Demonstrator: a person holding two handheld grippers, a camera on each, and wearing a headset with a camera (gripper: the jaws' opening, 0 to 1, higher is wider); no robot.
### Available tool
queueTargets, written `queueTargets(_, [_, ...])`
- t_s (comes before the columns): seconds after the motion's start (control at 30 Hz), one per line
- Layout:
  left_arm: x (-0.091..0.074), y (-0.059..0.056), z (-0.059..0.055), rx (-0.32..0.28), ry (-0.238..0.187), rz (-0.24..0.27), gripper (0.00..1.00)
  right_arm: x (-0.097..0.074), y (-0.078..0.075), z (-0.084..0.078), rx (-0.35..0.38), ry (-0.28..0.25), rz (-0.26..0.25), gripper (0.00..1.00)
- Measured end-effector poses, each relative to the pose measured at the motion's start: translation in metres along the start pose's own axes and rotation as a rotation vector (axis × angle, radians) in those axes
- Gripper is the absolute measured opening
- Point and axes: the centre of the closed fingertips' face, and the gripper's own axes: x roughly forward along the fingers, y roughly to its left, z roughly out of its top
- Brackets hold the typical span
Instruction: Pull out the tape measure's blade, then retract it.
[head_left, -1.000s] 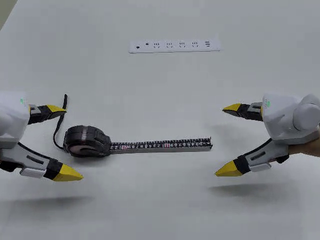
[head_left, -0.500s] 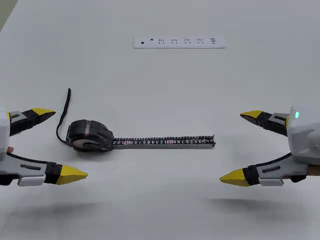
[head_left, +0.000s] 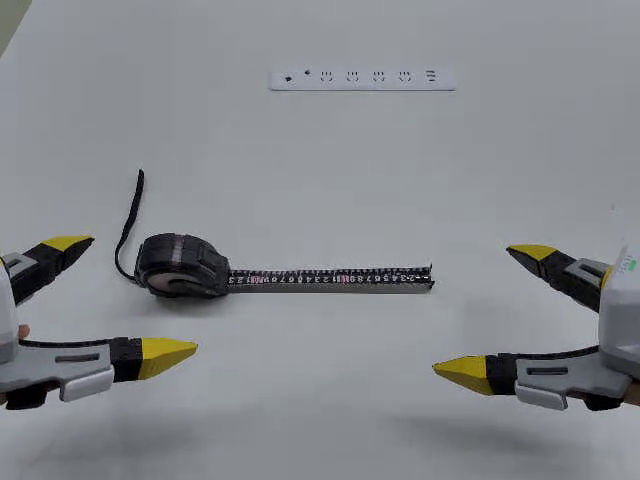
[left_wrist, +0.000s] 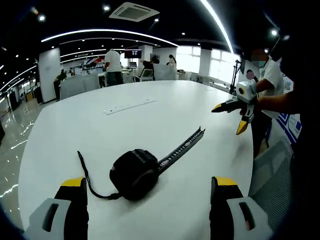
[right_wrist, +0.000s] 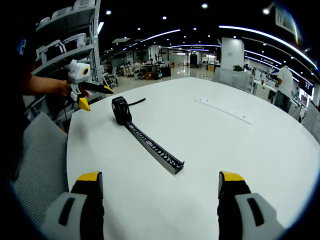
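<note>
**A:** In the head view, where does the tape measure (head_left: 182, 266) lie?

**B:** It rests on the white table (head_left: 320, 400). The case (head_left: 175, 262) is near the left gripper (head_left: 144, 292), with a black strap (head_left: 131, 212) behind it. The blade (head_left: 330, 279) is drawn out and runs straight to the right. Its hook end (head_left: 428, 278) points toward the right gripper (head_left: 470, 307), with a gap between. Both grippers have the jaws spread and carry nothing. A power strip (head_left: 362, 79) lies far behind.

**A:** And the left gripper view?

**B:** The case sits just ahead, between the spread jaws, and the blade goes away from it.

**A:** The right gripper view?

**B:** The hook end is the nearer part and the case is far. I judge the left gripper is better placed to take the case for retracting. The table is smooth. Around it is an open office with shelves (right_wrist: 70, 20), ceiling lights (right_wrist: 204, 6) and people (left_wrist: 113, 62).
</note>
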Motion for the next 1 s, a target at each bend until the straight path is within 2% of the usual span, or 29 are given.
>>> queueTargets(0.1, [-0.003, -0.003, -0.003, -0.031, -0.005, 0.04, 1.0, -0.002, 0.004, 0.001, 0.003, -0.004, -0.03, 0.97])
queueTargets(0.2, [-0.004, -0.013, -0.005, -0.043, 0.004, 0.043, 1.0, -0.004, 0.005, 0.004, 0.02, -0.021, -0.06, 0.97])
queueTargets(0.37, [-0.007, -0.023, 0.0, -0.076, -0.024, 0.103, 1.0, -0.007, 0.009, 0.004, 0.042, -0.031, -0.118, 0.96])
queueTargets(0.43, [-0.007, -0.025, 0.0, -0.092, -0.023, 0.113, 1.0, -0.008, 0.013, 0.005, 0.052, -0.037, -0.122, 0.96])
queueTargets(0.57, [-0.011, -0.024, 0.002, -0.136, -0.051, 0.182, 1.0, -0.009, 0.018, 0.007, 0.075, -0.042, -0.155, 0.95])
queueTargets(0.63, [-0.011, -0.027, 0.002, -0.155, -0.057, 0.196, 1.0, -0.008, 0.022, 0.008, 0.087, -0.046, -0.164, 0.95])
queueTargets(0.8, [-0.01, -0.032, 0.004, -0.15, -0.056, 0.231, 1.0, -0.006, 0.03, 0.008, 0.118, -0.038, -0.184, 0.94])
queueTargets(0.87, [-0.011, -0.032, 0.005, -0.143, -0.055, 0.252, 1.0, -0.006, 0.032, 0.008, 0.117, -0.036, -0.193, 0.93])
queueTargets(1.0, [-0.012, -0.03, 0.005, -0.178, -0.057, 0.282, 1.0, -0.008, 0.033, 0.01, 0.131, -0.043, -0.204, 0.93])
